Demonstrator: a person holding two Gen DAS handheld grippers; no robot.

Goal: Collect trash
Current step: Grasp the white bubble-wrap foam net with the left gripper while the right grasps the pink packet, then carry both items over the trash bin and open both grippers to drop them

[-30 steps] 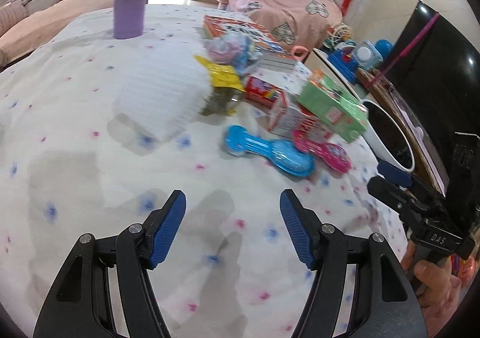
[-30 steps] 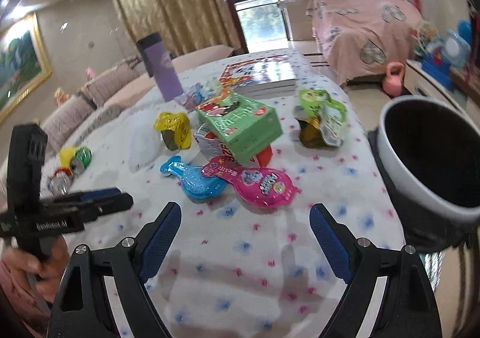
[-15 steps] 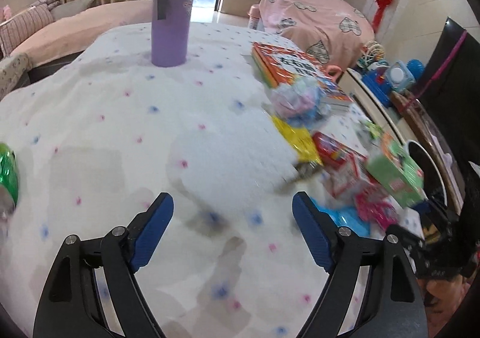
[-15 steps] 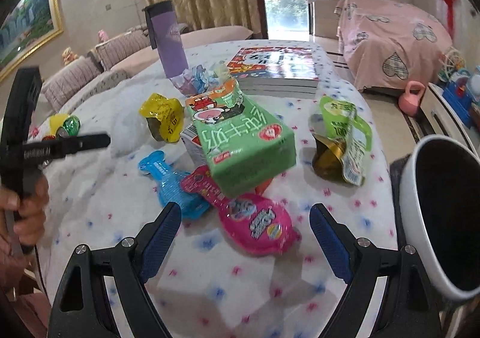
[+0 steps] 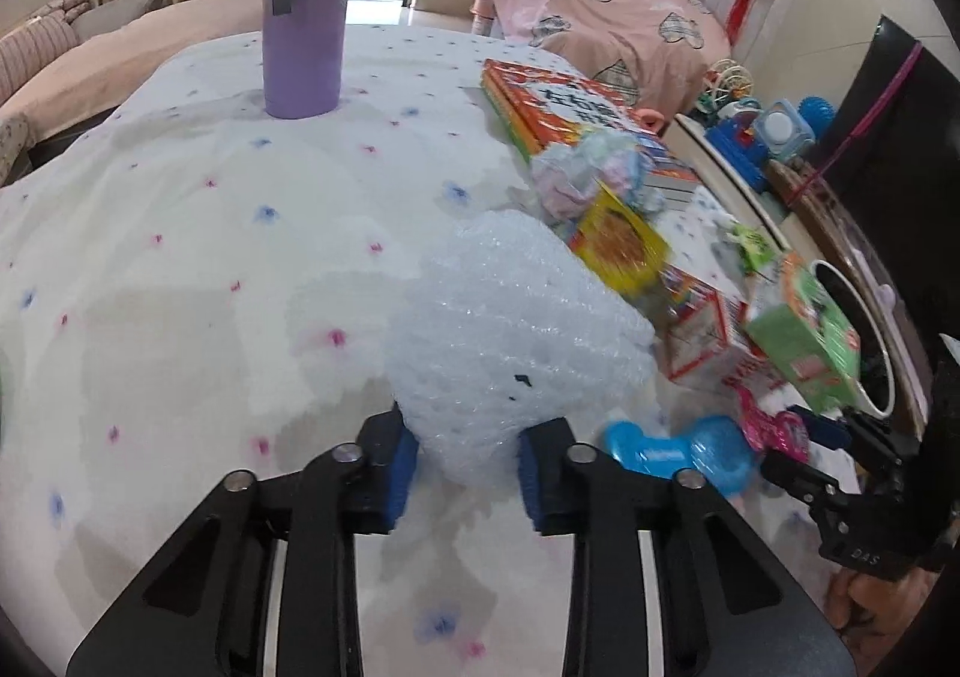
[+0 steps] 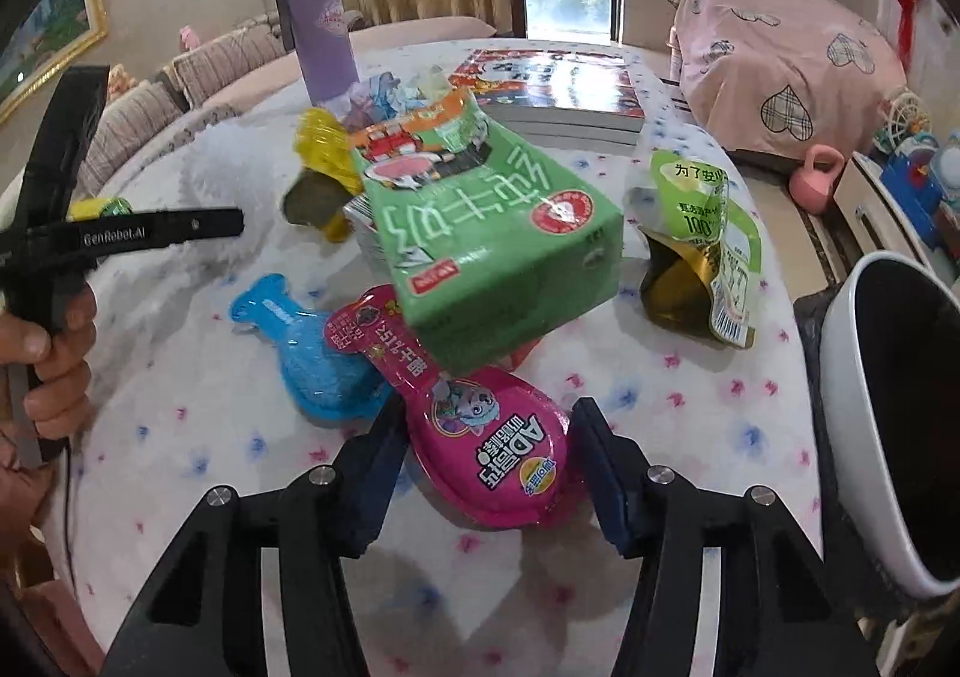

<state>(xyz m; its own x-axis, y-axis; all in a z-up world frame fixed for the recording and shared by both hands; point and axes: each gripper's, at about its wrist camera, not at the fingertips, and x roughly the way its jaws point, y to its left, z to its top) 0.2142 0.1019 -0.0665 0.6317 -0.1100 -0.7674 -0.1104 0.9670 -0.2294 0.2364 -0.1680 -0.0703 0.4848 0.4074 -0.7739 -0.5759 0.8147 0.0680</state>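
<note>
L gripper (image 5: pixel 462 473) jaws just closed, pinching bubble wrap (image 5: pixel 516 329) mid tabletop (image 5: pixel 180 269). R gripper (image 6: pixel 489 476) jaws just closed, clamping pink wrapper (image 6: pixel 492 437) nr right edge, beside bin (image 6: pixel 864 437).

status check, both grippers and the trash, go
Left gripper jaws just closed on bubble wrap. Right gripper jaws just closed around pink snack pack. Green box overlaps its far end.

"GenRobot.AI" runs along the left gripper (image 6: pixel 150 233). "DAS" marks the right gripper (image 5: pixel 858 557). "AD" stands on the pink packet (image 6: pixel 480 431), "100" on the green pouch (image 6: pixel 702 221).
</note>
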